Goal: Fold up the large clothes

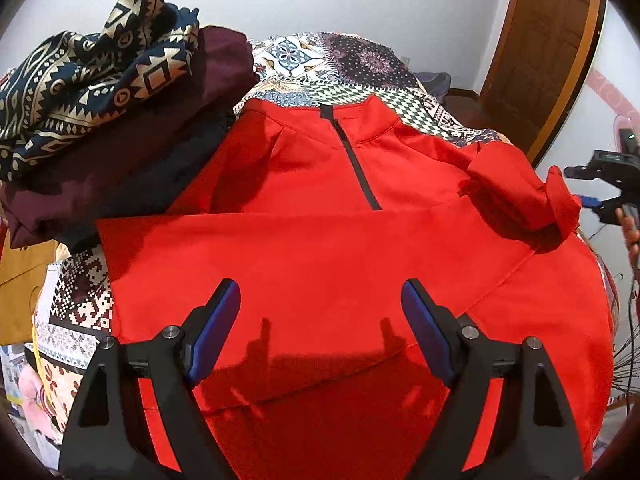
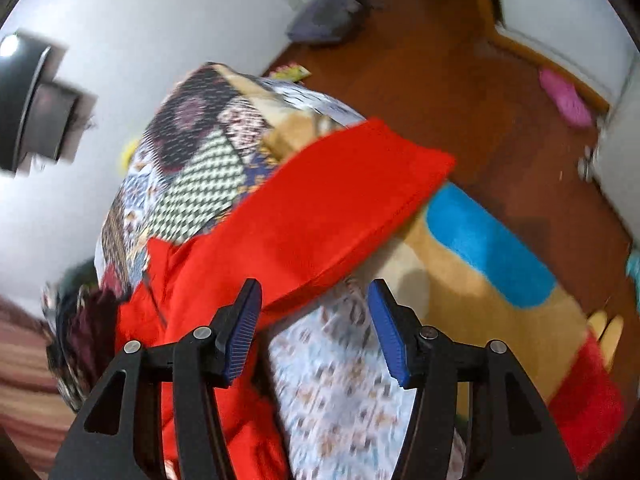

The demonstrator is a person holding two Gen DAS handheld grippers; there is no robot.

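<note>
A red zip-neck top (image 1: 328, 248) lies face up on a patterned bedspread (image 1: 352, 64), its left sleeve folded flat across the chest. My left gripper (image 1: 320, 332) is open and empty, just above the top's lower front. The right sleeve (image 1: 520, 196) lies bunched at the right edge of the bed. In the blurred right wrist view that sleeve (image 2: 320, 224) sticks out over the bed edge. My right gripper (image 2: 314, 332) is open and empty, just short of the sleeve. It also shows in the left wrist view (image 1: 600, 196), beside the sleeve's cuff.
A pile of clothes sits at the left: a navy and gold patterned cloth (image 1: 88, 76) on a maroon garment (image 1: 132, 152). Right of the bed are a wooden floor (image 2: 460, 80) and a yellow and blue rug (image 2: 488, 264). A wooden door (image 1: 548, 48) stands behind.
</note>
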